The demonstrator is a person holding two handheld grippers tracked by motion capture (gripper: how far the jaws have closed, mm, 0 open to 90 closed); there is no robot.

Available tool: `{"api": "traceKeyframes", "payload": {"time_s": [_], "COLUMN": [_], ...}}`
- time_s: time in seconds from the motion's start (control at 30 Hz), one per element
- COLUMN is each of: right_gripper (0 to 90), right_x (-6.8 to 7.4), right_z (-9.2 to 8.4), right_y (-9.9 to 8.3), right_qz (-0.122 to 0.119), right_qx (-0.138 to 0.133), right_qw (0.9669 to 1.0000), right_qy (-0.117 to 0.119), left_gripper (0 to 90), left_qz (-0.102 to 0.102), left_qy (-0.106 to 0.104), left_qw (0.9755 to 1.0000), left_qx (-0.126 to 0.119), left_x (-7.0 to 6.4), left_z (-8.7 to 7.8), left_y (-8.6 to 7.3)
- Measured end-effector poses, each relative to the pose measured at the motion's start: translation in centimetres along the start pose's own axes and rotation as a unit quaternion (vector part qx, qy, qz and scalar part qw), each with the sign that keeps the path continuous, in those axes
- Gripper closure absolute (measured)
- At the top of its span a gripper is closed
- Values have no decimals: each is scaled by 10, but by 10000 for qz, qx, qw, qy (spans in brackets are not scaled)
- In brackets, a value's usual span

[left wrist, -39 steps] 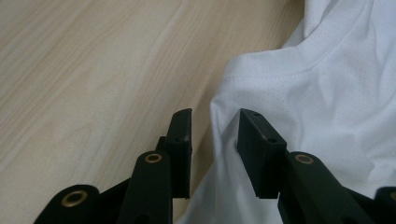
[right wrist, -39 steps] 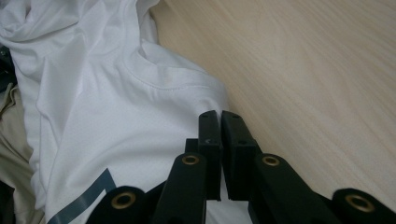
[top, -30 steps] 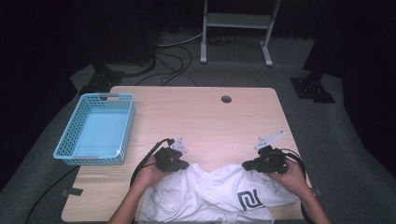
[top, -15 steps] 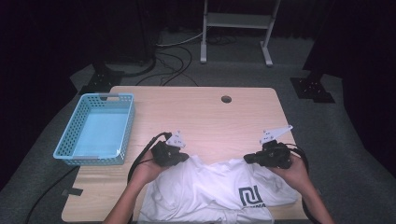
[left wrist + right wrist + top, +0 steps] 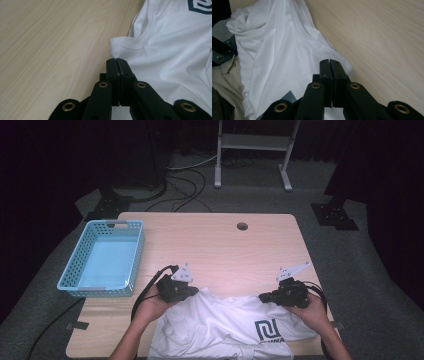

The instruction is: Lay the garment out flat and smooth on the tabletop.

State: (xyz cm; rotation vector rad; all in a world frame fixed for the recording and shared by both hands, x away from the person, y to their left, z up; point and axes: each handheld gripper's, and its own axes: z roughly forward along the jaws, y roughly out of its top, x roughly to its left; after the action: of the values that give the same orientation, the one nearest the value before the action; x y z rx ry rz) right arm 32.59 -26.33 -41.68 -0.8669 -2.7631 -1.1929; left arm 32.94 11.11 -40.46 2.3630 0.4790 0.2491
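The wooden table (image 5: 215, 250) takes up most of the high view, a pale rectangle with a small round hole (image 5: 242, 226) near its far edge. On its left side stands a light blue plastic basket (image 5: 102, 260) with perforated walls, its near corner close to the left hand but not touching it.

A white T-shirt (image 5: 220, 330) lies spread over the near edge of the table, between the two hands, with its lower part hanging off toward the person. On the shirt's right half there is a dark blue logo (image 5: 265, 329), a squared, angular emblem with a short line of lettering beneath it that is too small to read. A corner of that same emblem appears in the left gripper view (image 5: 200, 6), cut off by the frame.

The left gripper (image 5: 192, 291) rests at the shirt's far left corner; in its own view the two black jaws are pressed flat together, pinching the white cloth just below the ribbed neckline (image 5: 130, 43).

The right gripper (image 5: 263, 297) sits at the shirt's far right corner. Its jaws likewise meet with no gap, clamped on a fold of the fabric (image 5: 287, 50), with bare wood to their right.
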Motion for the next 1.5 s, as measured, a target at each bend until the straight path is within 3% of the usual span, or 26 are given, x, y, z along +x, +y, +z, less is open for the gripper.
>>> {"api": "traceKeyframes", "payload": {"time_s": [0.13, 0.33, 0.67, 0.8, 0.9, 0.97, 1.03, 1.1, 1.17, 1.23, 1.27, 1.3, 1.33, 1.37, 1.4, 1.43, 1.47, 1.5], "right_gripper": [894, 895, 897, 897, 897, 896, 897, 897, 897, 897, 898, 898, 897, 888, 824, 751, 653, 636], "right_x": [-3, -4, 4, 13, 22, 28, 33, 35, 31, 16, 5, -11, -30, -50, -70, -87, -101, -110], "right_z": [-4, -15, -23, -21, -18, -15, -12, -11, -15, -23, -29, -36, -44, -51, -58, -65, -71, -76], "right_y": [1, 4, -2, -10, -15, -18, -21, -22, -15, 3, 18, 38, 64, 93, 123, 149, 169, 181], "right_qz": [47, 104, 144, 110, 120, 106, 98, 84, 28, -56, -117, -170, -226, -214, -152, -76, 75, 338], "right_qx": [-61, -276, -386, -339, -303, -322, -320, -332, -343, -445, -472, -567, -680, -733, -767, -747, -755, -860], "right_qw": [10000, 9995, 9991, 9994, 9994, 9991, 9991, 9991, 9994, 9986, 9974, 9956, 9927, 9871, 9793, 9703, 9611, 9584], "right_qy": [-49, -60, -19, 49, 153, 249, 262, 232, 26, -291, -533, -728, -970, -1408, -1868, -2300, -2654, -2701], "left_gripper": [894, 894, 894, 894, 894, 894, 895, 897, 898, 899, 899, 899, 893, 817, 727, 686, 652, 616], "left_qz": [2, 146, 192, 165, 63, -6, -109, -175, -176, -95, -58, 8, 37, 69, 27, -143, -337, -423], "left_qy": [86, 185, 141, -11, -391, -447, -544, -430, -87, 336, 604, 1006, 1463, 1902, 2179, 2162, 2019, 1933], "left_qw": [9999, 9997, 9997, 9999, 9992, 9989, 9984, 9989, 9998, 9991, 9972, 9930, 9856, 9769, 9719, 9714, 9729, 9743], "left_qx": [64, -38, -45, -16, 91, 163, 59, -48, -88, -234, -430, -616, -845, -973, -895, -973, -1071, -1077], "left_x": [3, -2, -11, -21, -29, -31, -29, -22, -8, 18, 34, 52, 71, 90, 106, 120, 129, 133], "left_z": [-3, -11, -15, -16, -13, -11, -12, -13, -14, -13, -14, -15, -15, -15, -14, -13, -12, -8], "left_y": [2, 13, 12, 5, -3, -9, -12, -10, 1, 25, 43, 63, 86, 109, 129, 142, 150, 152]}}
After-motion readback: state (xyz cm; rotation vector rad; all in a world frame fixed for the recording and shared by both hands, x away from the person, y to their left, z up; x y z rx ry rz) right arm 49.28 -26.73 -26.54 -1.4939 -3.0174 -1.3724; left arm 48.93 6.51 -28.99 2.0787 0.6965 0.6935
